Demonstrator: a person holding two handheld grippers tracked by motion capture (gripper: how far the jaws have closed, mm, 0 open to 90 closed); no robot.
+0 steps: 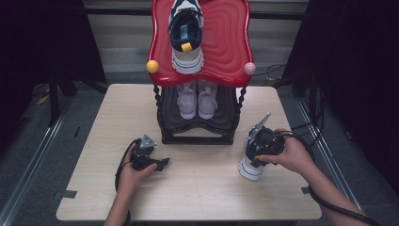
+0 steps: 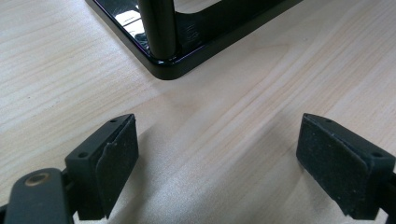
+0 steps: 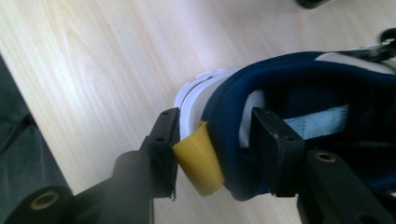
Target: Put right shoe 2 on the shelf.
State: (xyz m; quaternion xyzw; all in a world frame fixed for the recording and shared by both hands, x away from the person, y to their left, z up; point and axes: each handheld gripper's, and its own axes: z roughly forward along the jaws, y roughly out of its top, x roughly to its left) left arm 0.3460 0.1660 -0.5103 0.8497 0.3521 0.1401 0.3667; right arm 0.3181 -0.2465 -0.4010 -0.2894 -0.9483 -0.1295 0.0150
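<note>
A navy and white sneaker [image 1: 249,167] stands on the table at the right, in front of the shoe rack. My right gripper [image 1: 259,151] is down over its heel. In the right gripper view the sneaker [image 3: 299,93] has one jaw outside, pressing the yellow pull tab [image 3: 198,158], and the other jaw inside the collar, so the right gripper [image 3: 215,122] is shut on the heel. Its mate [image 1: 187,35] lies on the red top shelf [image 1: 226,42]. At the left, my left gripper [image 1: 161,164] rests low over the table, open and empty [image 2: 217,149].
The rack's black lower shelf [image 1: 221,120] holds a pair of lilac shoes [image 1: 197,101]. Its black base corner and post [image 2: 161,42] stand just beyond the left jaws. The light wooden table [image 1: 188,193] ends at a grey floor with dark curtains on both sides.
</note>
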